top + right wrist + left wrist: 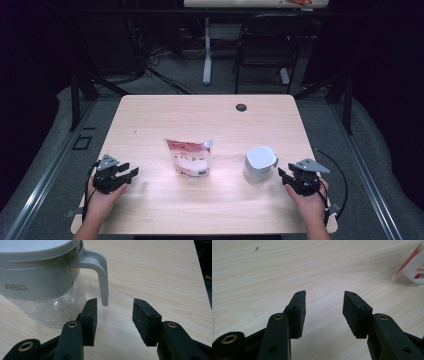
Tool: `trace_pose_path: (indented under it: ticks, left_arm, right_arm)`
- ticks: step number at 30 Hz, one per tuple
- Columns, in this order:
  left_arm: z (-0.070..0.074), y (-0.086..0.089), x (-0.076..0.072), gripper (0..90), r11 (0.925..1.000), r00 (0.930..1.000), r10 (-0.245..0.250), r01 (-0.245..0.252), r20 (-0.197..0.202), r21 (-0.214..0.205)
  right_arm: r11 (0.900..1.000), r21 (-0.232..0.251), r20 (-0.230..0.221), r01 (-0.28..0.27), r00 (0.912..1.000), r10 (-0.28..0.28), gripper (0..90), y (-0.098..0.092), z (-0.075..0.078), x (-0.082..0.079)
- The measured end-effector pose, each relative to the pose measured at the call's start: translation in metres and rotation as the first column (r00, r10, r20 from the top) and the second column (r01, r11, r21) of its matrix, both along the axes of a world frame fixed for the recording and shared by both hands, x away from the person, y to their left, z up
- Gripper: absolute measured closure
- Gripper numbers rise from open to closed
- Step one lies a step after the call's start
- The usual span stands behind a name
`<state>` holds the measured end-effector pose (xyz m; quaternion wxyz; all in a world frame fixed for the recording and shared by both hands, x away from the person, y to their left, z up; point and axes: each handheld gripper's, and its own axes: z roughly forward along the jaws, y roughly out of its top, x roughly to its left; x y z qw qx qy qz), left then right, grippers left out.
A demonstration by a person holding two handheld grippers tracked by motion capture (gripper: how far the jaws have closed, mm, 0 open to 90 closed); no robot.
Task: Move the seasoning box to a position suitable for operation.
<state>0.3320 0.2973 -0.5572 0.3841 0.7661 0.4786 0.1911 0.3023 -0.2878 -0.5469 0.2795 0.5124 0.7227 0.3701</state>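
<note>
So, wooden counter point(210, 210) carries a grey-lidded glass pitcher point(259, 164) right of centre, a red-white pouch point(189, 158) mid-counter. Right gripper point(284, 178) fingers point(142, 320) released, just beside pitcher handle point(100, 272). Left gripper point(131, 174) fingers released over bare wood.

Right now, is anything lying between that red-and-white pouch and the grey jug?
No. In the high view the pouch and the jug stand apart, with bare wooden table between them.
</note>
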Motion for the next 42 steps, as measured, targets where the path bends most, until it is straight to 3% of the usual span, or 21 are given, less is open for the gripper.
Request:
trace_pose_path:
  ticks: [3,5,10,11,15,16,23,28,30,35,42]
  left_arm:
    - [-0.001,0.002,0.003,53.1,0.9998,0.9998,0.017,-0.017,-0.005,-0.014]
    - [0.001,0.003,0.002,53.3,0.9996,0.9995,0.025,-0.024,0.021,-0.015]
    - [0.003,0.005,0.000,55.2,0.9983,0.9991,0.030,-0.028,0.031,-0.051]
    - [0.004,0.005,-0.001,55.9,0.9978,0.9989,0.032,-0.030,0.034,-0.058]
    - [0.005,0.006,-0.003,56.8,0.9962,0.9994,0.025,-0.022,0.024,-0.084]
    - [0.005,0.006,-0.002,57.9,0.9955,0.9998,0.021,-0.020,0.004,-0.092]
    - [0.004,0.006,-0.002,60.1,0.9963,0.9998,0.017,-0.017,0.004,-0.084]
    - [0.004,0.006,-0.002,60.2,0.9959,0.9999,0.012,-0.013,-0.010,-0.089]
    - [0.004,0.005,-0.001,59.9,0.9955,0.9997,0.005,-0.007,-0.022,-0.095]
    - [0.004,0.005,-0.002,59.1,0.9958,0.9998,0.015,-0.016,-0.013,-0.090]
    - [0.003,0.004,-0.001,58.7,0.9968,0.9998,0.014,-0.015,-0.017,-0.078]
  right_arm:
    - [1.0000,0.002,0.004,-0.006,1.0000,0.006,55.1,0.002,0.000,0.000]
    - [0.9998,0.015,0.010,-0.015,0.9998,0.015,58.5,0.004,0.002,-0.001]
    - [0.9997,0.015,0.009,-0.019,0.9998,0.019,60.5,0.004,0.005,-0.004]
    - [0.9991,0.034,0.009,-0.025,0.9996,0.025,60.7,0.004,0.006,-0.005]
    - [0.9990,0.033,0.012,-0.029,0.9995,0.029,58.8,0.004,0.007,-0.006]
    - [0.9987,0.036,0.011,-0.036,0.9993,0.036,59.1,0.003,0.007,-0.005]
    - [0.9989,0.041,0.026,-0.020,0.9995,0.019,58.1,0.004,0.006,-0.003]
    - [0.9997,0.016,0.031,-0.017,0.9994,0.017,57.2,0.007,0.006,-0.004]
    - [0.9998,0.004,0.053,-0.020,0.9984,0.020,58.6,0.008,0.009,-0.005]
    - [0.9997,0.018,0.047,-0.015,0.9988,0.014,66.0,0.006,0.014,-0.005]
    - [0.9992,0.036,0.029,-0.017,0.9994,0.016,66.6,0.003,0.012,0.006]
